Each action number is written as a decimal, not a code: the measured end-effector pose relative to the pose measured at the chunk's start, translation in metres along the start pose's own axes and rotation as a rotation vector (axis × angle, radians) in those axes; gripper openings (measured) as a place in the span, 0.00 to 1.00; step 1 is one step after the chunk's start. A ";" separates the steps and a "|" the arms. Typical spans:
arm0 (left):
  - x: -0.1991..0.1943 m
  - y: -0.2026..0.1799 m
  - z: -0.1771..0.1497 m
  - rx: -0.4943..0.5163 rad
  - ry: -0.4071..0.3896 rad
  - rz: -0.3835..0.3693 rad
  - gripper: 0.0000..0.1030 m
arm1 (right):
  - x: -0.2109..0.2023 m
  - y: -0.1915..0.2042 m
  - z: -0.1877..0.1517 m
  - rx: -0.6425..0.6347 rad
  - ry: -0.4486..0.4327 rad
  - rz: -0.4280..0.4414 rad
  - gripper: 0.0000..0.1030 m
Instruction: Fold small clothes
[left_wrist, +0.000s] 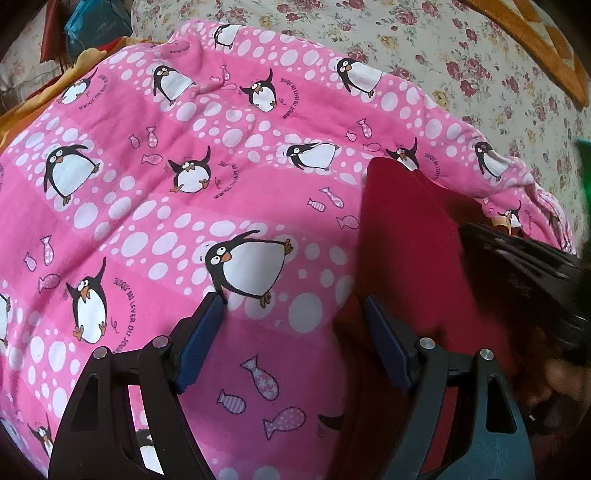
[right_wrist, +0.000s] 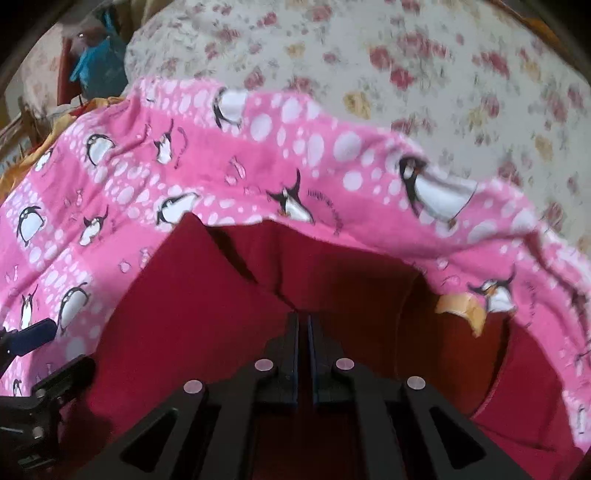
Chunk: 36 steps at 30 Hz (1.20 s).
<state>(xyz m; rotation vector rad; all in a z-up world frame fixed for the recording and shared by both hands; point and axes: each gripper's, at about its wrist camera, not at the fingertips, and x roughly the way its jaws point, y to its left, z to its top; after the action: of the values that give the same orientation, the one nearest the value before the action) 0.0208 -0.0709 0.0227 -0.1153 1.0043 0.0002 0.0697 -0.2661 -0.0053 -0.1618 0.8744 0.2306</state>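
Note:
A dark red garment (right_wrist: 207, 295) lies on a pink penguin-print cloth (left_wrist: 155, 177), which is spread over the bed. My right gripper (right_wrist: 303, 317) is shut on a fold of the red garment and lifts it. The red garment also shows in the left wrist view (left_wrist: 406, 229), at the right. My left gripper (left_wrist: 293, 306) is open and empty over the pink cloth, just left of the red garment. The right gripper's dark body shows blurred at the right of the left wrist view (left_wrist: 524, 266). The pink cloth also shows in the right wrist view (right_wrist: 258, 155).
A floral bedsheet (left_wrist: 461, 74) lies beyond the pink cloth. An orange cloth (left_wrist: 535, 40) lies at the far right, and orange fabric (left_wrist: 74, 74) pokes out at the far left. A blue item (left_wrist: 96, 26) sits at the back left.

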 end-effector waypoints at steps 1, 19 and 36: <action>-0.001 -0.001 0.000 0.002 -0.004 0.001 0.77 | -0.007 0.000 0.000 0.008 -0.003 -0.001 0.04; -0.015 -0.065 -0.019 0.183 -0.037 -0.116 0.77 | -0.137 -0.182 -0.161 0.444 0.054 -0.256 0.48; -0.005 -0.061 -0.020 0.164 -0.026 -0.100 0.82 | -0.153 -0.166 -0.146 0.440 -0.186 -0.208 0.49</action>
<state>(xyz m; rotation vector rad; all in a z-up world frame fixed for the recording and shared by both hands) 0.0041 -0.1328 0.0224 -0.0155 0.9676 -0.1717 -0.0888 -0.4804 0.0288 0.1766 0.6986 -0.1415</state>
